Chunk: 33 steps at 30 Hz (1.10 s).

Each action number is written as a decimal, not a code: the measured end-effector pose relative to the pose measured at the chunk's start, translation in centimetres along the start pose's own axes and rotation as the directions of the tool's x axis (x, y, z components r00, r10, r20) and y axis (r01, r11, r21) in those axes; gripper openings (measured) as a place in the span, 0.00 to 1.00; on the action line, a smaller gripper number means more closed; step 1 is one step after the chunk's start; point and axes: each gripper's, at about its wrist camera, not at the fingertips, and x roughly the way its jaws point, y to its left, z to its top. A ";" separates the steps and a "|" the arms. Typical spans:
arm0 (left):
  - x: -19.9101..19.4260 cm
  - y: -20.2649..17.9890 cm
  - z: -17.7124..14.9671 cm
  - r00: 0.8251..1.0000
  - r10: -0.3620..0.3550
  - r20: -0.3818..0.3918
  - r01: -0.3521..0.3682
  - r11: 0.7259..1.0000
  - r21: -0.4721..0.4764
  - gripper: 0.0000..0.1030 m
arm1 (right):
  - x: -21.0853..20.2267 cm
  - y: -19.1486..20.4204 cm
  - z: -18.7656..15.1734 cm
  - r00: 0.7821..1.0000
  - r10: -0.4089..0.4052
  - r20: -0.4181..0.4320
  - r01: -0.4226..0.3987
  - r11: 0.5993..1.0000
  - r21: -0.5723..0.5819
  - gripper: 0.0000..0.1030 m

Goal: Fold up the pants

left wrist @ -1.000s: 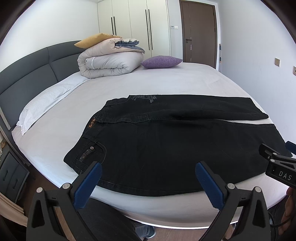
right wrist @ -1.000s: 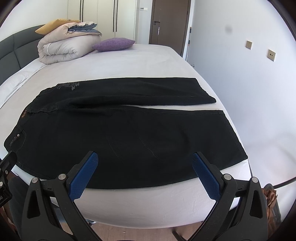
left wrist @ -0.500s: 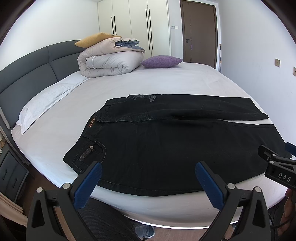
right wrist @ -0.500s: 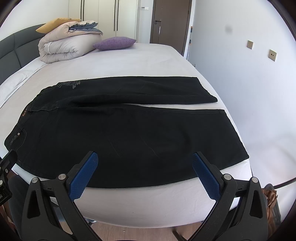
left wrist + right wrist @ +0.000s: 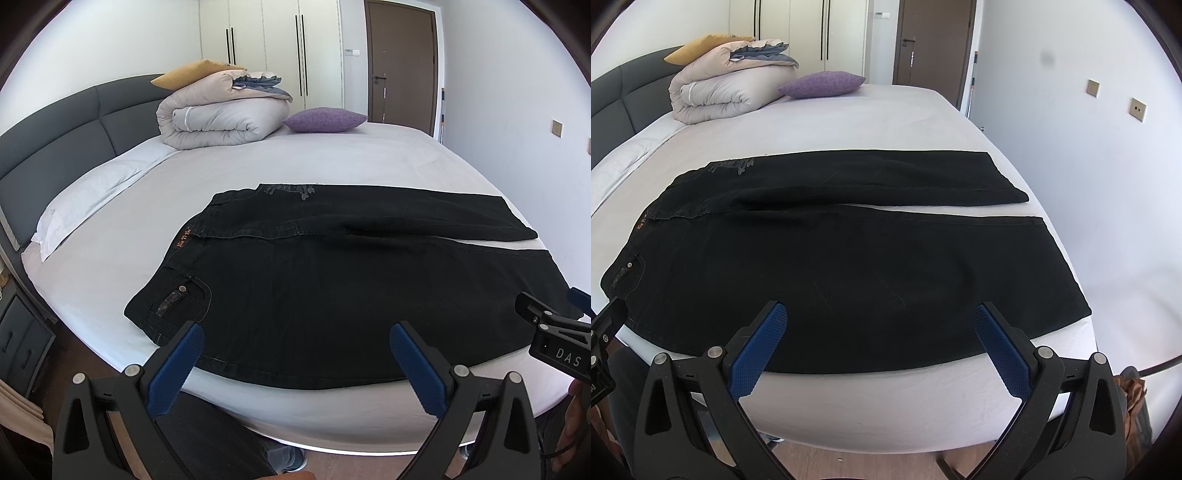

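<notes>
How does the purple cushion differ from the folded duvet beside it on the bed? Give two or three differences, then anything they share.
1. Colour: the purple cushion is violet; the folded duvet is beige and off-white.
2. Bulk: the cushion is low and flat; the duvet is a far bigger, taller roll.
3. Load: the cushion carries nothing; the duvet has a mustard pillow and grey-blue bedding on top.

Both rest on the white sheet at the far side of the bed, beyond the black pants.

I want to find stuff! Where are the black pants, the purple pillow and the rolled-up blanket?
Black denim pants [image 5: 849, 266], right wrist view, near leg.
Purple cushion [image 5: 327, 119], left wrist view, middle.
Rolled beige duvet [image 5: 225, 118], left wrist view, front roll.
</notes>
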 end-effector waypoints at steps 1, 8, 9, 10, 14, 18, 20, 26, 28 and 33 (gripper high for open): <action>-0.1 0.0 0.0 1.000 0.000 0.002 0.000 1.000 -0.004 1.00 | 0.0 0.1 0.0 1.000 0.002 0.000 -0.002 1.000 -0.001 1.00; -0.4 0.8 0.1 0.998 -0.002 0.064 0.003 1.000 -0.015 1.00 | 0.8 -0.1 0.2 0.998 0.060 -0.006 -0.060 0.998 -0.003 1.00; -0.1 1.1 0.1 0.998 -0.023 0.059 0.024 1.000 -0.011 1.00 | 1.0 -0.1 0.2 0.997 0.083 -0.006 -0.083 0.997 -0.004 1.00; 0.2 1.5 0.2 0.998 -0.045 0.052 0.046 0.999 -0.004 1.00 | 1.2 0.0 0.3 0.995 0.104 -0.005 -0.104 0.995 -0.006 1.00; 2.4 3.4 0.9 0.997 -0.071 0.004 0.071 0.997 0.011 1.00 | 2.3 0.5 0.7 0.981 0.192 -0.007 -0.193 0.981 -0.030 1.00; 5.4 5.8 1.9 0.995 -0.088 -0.044 0.088 0.996 0.017 1.00 | 3.7 1.5 1.9 0.968 0.251 -0.003 -0.250 0.964 -0.088 1.00; 7.2 6.7 2.5 0.992 -0.096 -0.077 0.098 0.995 0.022 1.00 | 4.7 2.0 2.9 0.964 0.267 -0.006 -0.266 0.957 -0.117 1.00; 12.4 7.8 5.9 0.993 -0.038 -0.109 0.054 0.988 0.147 1.00 | 7.9 3.2 6.5 0.939 0.345 -0.012 -0.341 0.923 -0.178 1.00; 14.7 8.1 8.9 0.995 -0.053 -0.082 0.069 0.977 0.203 1.00 | 9.2 3.1 7.6 0.919 0.394 -0.034 -0.392 0.900 -0.191 1.00; 22.8 8.8 17.5 0.972 -0.179 -0.155 0.220 0.923 0.315 1.00 | 12.2 2.5 9.5 0.879 0.468 -0.088 -0.475 0.850 -0.229 1.00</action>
